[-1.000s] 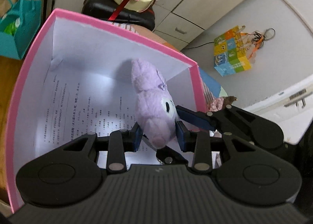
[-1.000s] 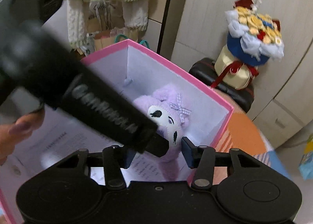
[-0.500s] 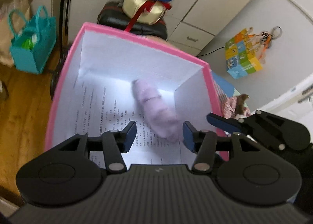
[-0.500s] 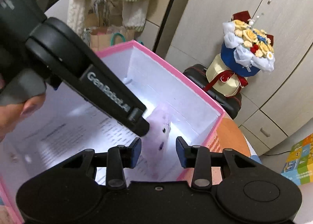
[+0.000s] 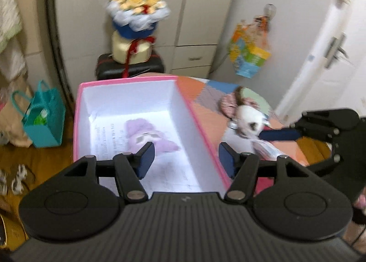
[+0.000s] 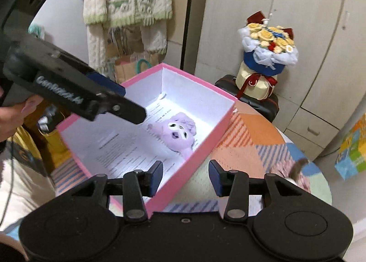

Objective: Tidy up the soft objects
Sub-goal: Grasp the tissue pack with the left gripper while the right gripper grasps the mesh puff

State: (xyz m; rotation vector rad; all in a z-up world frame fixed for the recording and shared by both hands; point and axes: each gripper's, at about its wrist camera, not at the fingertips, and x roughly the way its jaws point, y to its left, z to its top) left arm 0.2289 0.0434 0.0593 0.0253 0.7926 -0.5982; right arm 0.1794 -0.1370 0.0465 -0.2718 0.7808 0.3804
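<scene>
The purple plush toy lies in the pink box. Both hand-held grippers, left and right, are open and hold nothing. The panda toy near the bench's far edge waits.

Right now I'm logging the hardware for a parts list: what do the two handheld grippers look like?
Both the left gripper and the right gripper are matte black plastic with dark blue pads on the fingertips, silver screws at the finger pivots and round discs on either side. The left one has a ribbed body and white lettering, blurred, along its side.
</scene>
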